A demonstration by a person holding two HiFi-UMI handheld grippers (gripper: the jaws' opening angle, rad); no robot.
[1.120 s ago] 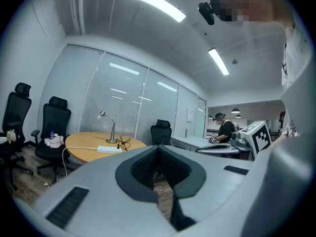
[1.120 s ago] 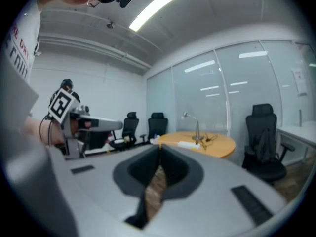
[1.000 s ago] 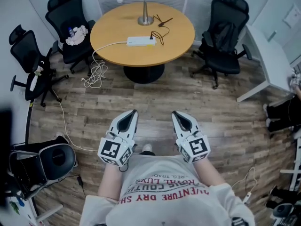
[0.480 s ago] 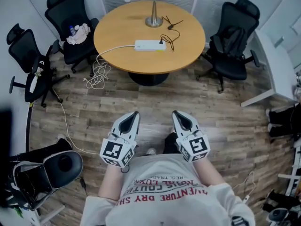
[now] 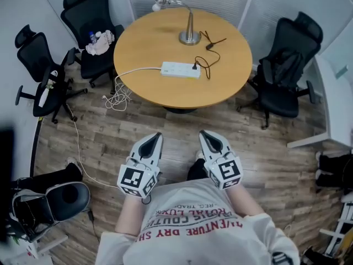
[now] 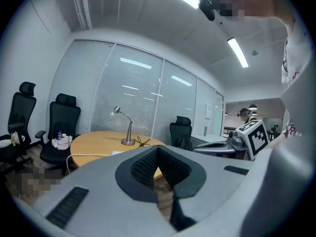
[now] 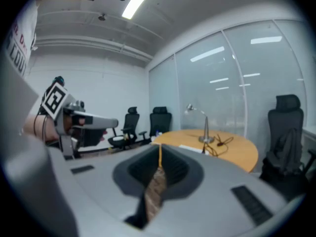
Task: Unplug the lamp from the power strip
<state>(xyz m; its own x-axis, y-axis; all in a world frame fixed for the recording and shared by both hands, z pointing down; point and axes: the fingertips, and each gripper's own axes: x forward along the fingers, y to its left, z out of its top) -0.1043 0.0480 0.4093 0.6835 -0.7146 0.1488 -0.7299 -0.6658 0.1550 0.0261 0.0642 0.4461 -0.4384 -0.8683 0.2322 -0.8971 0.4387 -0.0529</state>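
left gripper (image 5: 156,136) jaws together, empty, right gripper (image 5: 203,133) likewise

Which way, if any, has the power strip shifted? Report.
No. The power strip keeps its place on the table before the lamp; only the camera neared.

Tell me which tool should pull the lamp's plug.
Right, probably. The plug sits at the strip's right end, on the right tool's side. The left tool is likewise shut, empty and short of the table, so the edge is slight.
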